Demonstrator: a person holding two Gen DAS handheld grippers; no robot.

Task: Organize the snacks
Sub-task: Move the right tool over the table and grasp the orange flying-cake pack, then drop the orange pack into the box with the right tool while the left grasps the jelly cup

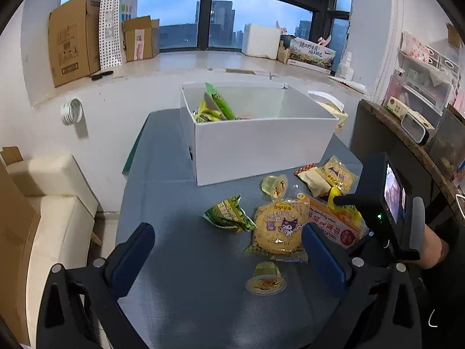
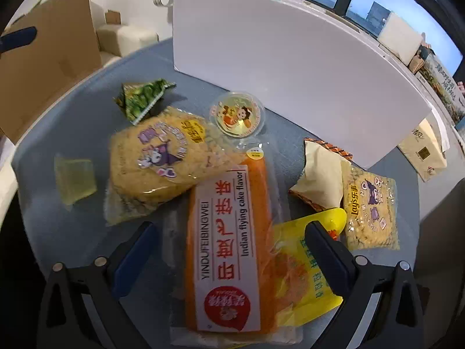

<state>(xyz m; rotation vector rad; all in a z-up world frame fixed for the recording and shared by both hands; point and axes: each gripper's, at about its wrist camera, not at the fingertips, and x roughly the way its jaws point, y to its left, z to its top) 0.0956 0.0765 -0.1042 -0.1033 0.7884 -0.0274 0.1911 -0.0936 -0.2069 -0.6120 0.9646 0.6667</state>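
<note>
A white box [image 1: 261, 145] stands on the grey table and holds green snack packs [image 1: 216, 106]. Loose snacks lie in front of it: a green pack [image 1: 228, 213], a round Kuromi noodle pack [image 1: 279, 226], two jelly cups [image 1: 274, 186] [image 1: 266, 279], an orange cake pack [image 2: 229, 241], a yellow pack [image 2: 302, 264] and a cream pack [image 2: 321, 176]. My left gripper [image 1: 228, 258] is open above the table, empty. My right gripper [image 2: 229, 250] is open, its fingers on either side of the orange cake pack; it shows in the left wrist view [image 1: 386, 200].
A second Kuromi pack [image 2: 370, 206] lies at the right. Cardboard boxes [image 1: 72, 37] stand on the window ledge. A cream sofa [image 1: 55, 200] is left of the table. A dark shelf [image 1: 412, 151] with clutter stands at the right. A tissue box [image 2: 424, 151] sits behind the white box.
</note>
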